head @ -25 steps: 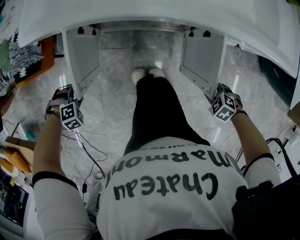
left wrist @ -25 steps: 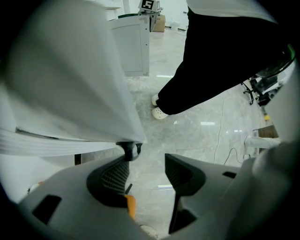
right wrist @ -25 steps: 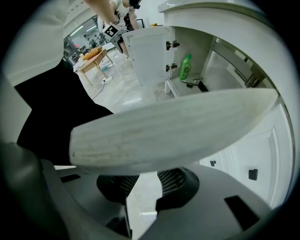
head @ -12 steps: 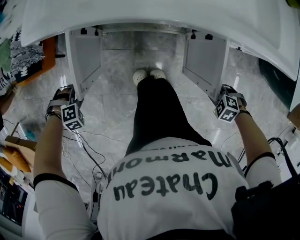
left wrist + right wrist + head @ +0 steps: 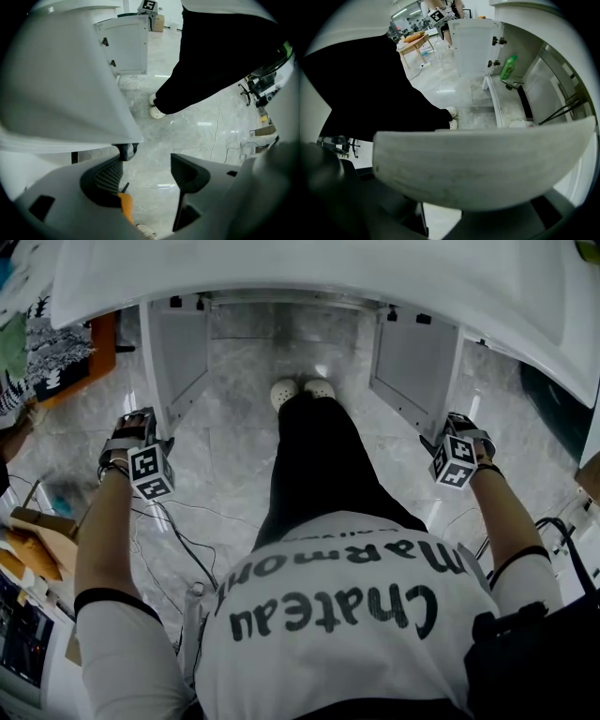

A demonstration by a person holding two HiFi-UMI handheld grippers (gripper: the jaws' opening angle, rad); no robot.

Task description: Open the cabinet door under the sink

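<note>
Under the white sink top point(image 5: 309, 277) both cabinet doors stand swung out. My left gripper point(image 5: 133, 435) points down at the outer edge of the left door point(image 5: 178, 357). In the left gripper view its jaws point(image 5: 147, 173) are opening, with only floor between them. The door's small dark handle point(image 5: 124, 151) sits at the tip of the left pad point(image 5: 108, 177), not pinched. My right gripper point(image 5: 459, 454) points down at the edge of the right door point(image 5: 412, 357). Its jaws are opening, but the door's top edge point(image 5: 487, 164) lies across them and hides the pads.
The person's legs and white shoes point(image 5: 302, 388) stand between the doors on the marble floor point(image 5: 234, 456). A green bottle point(image 5: 508, 67) and pipes sit inside the cabinet. Cables point(image 5: 173, 531) trail on the floor at the left; orange furniture point(image 5: 89, 348) stands at the far left.
The right gripper's marker cube has rolled a little and shifted slightly right. The left gripper stays at the left door's edge. Both doors remain swung out.
</note>
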